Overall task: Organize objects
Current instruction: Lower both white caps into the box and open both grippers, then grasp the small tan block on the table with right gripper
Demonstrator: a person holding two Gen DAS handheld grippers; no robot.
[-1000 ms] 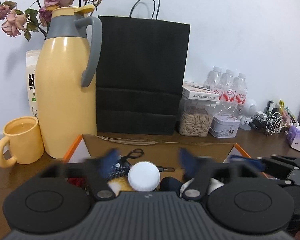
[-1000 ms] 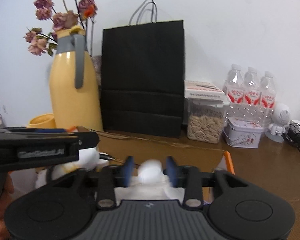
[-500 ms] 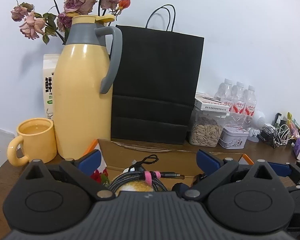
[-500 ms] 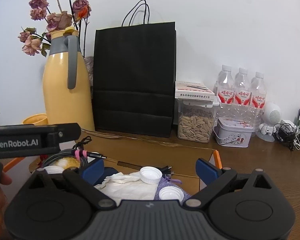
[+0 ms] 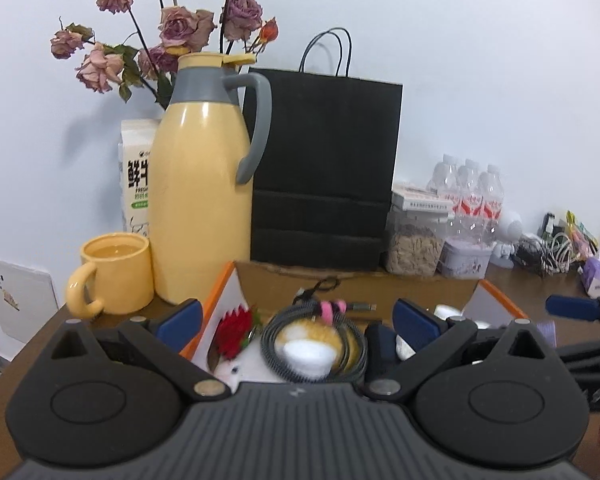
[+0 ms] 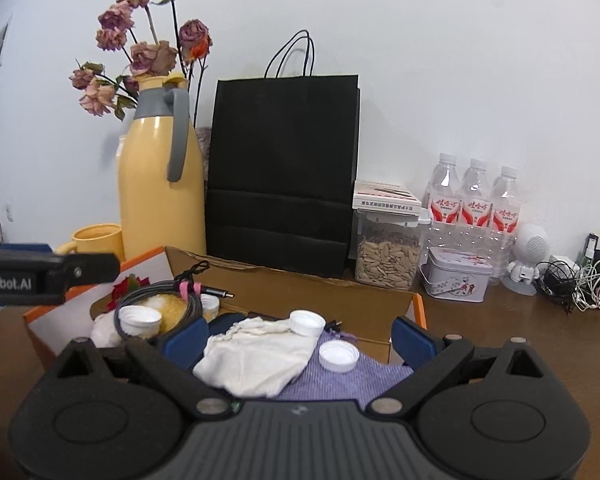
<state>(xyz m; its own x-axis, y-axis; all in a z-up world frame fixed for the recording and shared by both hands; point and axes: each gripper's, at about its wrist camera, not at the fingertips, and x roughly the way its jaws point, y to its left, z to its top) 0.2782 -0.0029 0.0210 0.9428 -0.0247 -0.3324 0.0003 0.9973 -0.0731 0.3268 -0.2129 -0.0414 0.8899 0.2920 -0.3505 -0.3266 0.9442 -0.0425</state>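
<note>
An open cardboard box with orange edges (image 5: 220,284) (image 6: 418,306) sits on the brown table. It holds a coiled grey cable with a pink tie (image 5: 332,308) (image 6: 188,289), a white cap (image 5: 306,354) on a yellow thing, a red flower (image 5: 236,330), a white cloth (image 6: 256,354), a purple cloth (image 6: 356,380) and white caps (image 6: 307,322) (image 6: 339,355). My left gripper (image 5: 296,314) is open and empty above the box's left part. My right gripper (image 6: 298,334) is open and empty above the cloths.
A yellow jug (image 5: 204,200) with dried roses, a yellow mug (image 5: 114,272) and a black paper bag (image 5: 324,168) stand behind the box. A seed jar (image 6: 386,260), a tin (image 6: 456,280), three water bottles (image 6: 476,200) and tangled cables (image 6: 580,280) stand at the right.
Both grippers were closed around white caps one second ago; they opened, the caps now lie in the box, and both grippers pulled back and up.
</note>
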